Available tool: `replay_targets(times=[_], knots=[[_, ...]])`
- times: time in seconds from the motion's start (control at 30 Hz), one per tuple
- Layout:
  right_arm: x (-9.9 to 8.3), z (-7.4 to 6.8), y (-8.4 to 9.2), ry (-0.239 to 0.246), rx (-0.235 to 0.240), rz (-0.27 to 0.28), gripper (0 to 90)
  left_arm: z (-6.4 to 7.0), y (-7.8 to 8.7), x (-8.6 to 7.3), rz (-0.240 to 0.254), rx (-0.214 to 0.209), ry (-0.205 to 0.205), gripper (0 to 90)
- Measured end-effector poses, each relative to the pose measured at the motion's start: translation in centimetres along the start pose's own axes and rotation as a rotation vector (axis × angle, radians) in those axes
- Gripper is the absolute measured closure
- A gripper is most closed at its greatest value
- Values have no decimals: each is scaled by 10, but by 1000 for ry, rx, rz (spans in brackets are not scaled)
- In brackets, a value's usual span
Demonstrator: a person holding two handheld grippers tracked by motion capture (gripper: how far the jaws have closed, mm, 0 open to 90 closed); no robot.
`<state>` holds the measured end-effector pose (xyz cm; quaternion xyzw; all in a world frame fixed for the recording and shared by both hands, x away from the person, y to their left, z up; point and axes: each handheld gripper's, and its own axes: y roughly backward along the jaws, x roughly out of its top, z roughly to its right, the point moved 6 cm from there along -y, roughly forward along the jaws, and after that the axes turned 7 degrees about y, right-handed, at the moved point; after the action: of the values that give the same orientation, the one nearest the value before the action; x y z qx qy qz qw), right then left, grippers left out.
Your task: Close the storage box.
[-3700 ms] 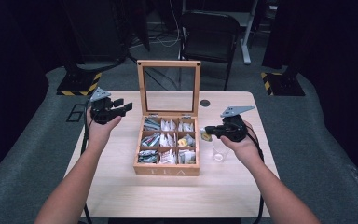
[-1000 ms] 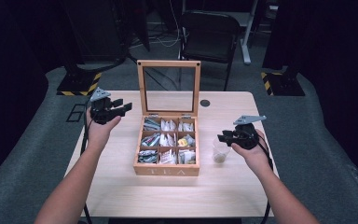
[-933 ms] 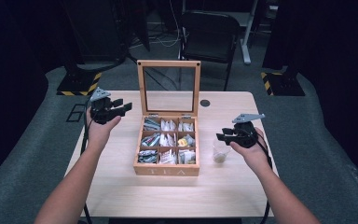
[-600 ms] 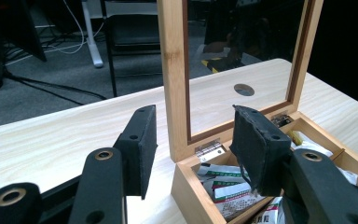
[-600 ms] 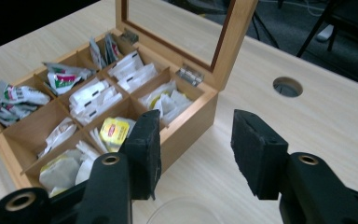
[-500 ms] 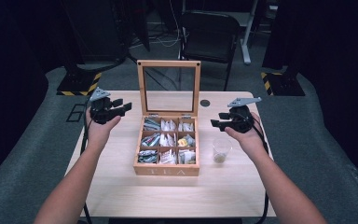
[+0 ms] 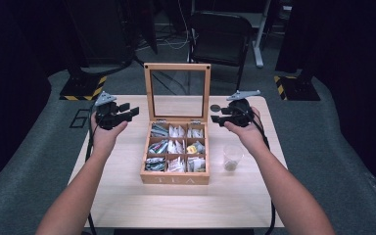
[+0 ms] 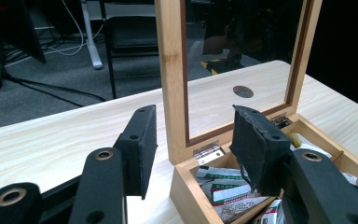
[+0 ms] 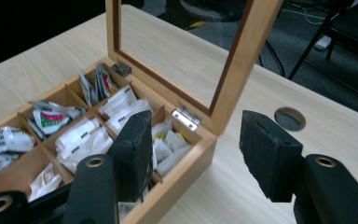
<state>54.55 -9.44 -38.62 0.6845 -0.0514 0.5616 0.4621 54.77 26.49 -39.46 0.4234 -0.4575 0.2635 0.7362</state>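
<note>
Right gripper (image 7: 216, 119), jaws just opened and empty, hangs beside the upright lid (image 7: 177, 91) of the tea box (image 7: 176, 179); left gripper (image 7: 133, 111) half-open, empty; a careless swing risks slamming the lid.

Right gripper (image 7: 223, 119), earlier low beside the small clear plastic cup (image 7: 233, 157), has risen and moved away from the person to the hinged back corner of the open wooden tea box (image 7: 176, 179); its empty jaws have just been opening.
</note>
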Motion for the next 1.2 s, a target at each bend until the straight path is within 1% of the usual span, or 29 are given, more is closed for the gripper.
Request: replay_targets(times=[0.03,0.13,0.2,0.23,0.4,0.53,0.6,0.63,0.7,0.73,0.87,1.03,1.17,1.2], knots=[[2,0,-2,0,2,6,436,0,0,0,1,0,0,501],[11,1,-8,3,3,0,437,0,0,0,0,-1,0,502],[14,0,-10,3,6,2,453,0,0,0,-4,-2,3,502],[18,0,-12,6,17,5,458,-1,0,-1,-4,-1,4,502],[23,0,-15,7,18,-1,458,0,1,0,-4,-5,1,502],[28,2,-18,8,28,21,465,-1,1,0,-8,-2,1,502],[29,3,-22,2,31,14,465,0,0,0,-2,-2,0,502],[29,5,-25,12,28,11,468,1,0,0,-3,-4,0,502],[28,10,-32,2,26,5,479,2,-2,-1,-4,-4,0,502],[28,10,-32,2,26,5,479,2,-2,-1,-8,-5,-1,502],[25,18,-42,-2,6,-4,479,3,-4,-1,-7,-10,-1,502],[21,25,-53,-29,2,-16,468,5,-6,-2,-8,-11,-3,502],[20,30,-61,-27,-9,-24,467,6,-6,-1,-7,-15,-6,502],[21,30,-62,-37,-10,-27,467,6,-5,-1,-6,-15,-7,502]])
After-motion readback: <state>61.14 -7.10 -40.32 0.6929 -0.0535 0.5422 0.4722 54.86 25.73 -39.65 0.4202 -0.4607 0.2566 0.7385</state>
